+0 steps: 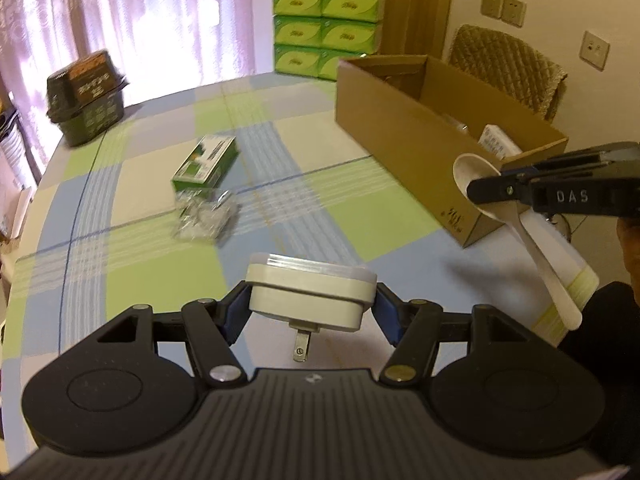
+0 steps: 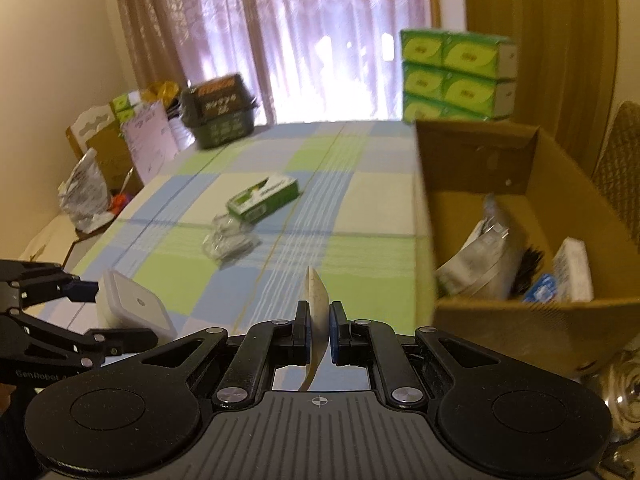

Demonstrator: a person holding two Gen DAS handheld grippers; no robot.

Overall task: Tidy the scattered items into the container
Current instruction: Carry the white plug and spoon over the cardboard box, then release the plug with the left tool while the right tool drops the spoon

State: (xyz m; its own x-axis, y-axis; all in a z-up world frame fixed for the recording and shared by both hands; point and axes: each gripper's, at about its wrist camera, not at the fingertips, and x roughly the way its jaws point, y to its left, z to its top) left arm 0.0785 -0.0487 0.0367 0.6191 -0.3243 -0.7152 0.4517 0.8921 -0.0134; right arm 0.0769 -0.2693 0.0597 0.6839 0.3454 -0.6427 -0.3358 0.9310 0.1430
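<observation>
My left gripper (image 1: 312, 300) is shut on a white plug-in adapter (image 1: 310, 294), held above the checked tablecloth; its metal prong points down. That adapter (image 2: 134, 308) and the left gripper (image 2: 90, 312) also show in the right wrist view at lower left. My right gripper (image 2: 319, 330) is shut on a white plastic spoon (image 2: 316, 308), seen edge-on. The spoon (image 1: 504, 216) hangs by the near corner of the open cardboard box (image 1: 400, 136). The box (image 2: 520, 312) holds packets and a white carton. A green carton (image 1: 206, 162) and a clear plastic packet (image 1: 204, 216) lie mid-table.
A dark green tub (image 1: 86, 100) stands at the table's far left edge. Stacked green tissue boxes (image 1: 326, 30) sit behind the table. A quilted chair (image 1: 508, 68) is beyond the cardboard box. Bags and cartons (image 2: 104, 168) crowd the left side off the table.
</observation>
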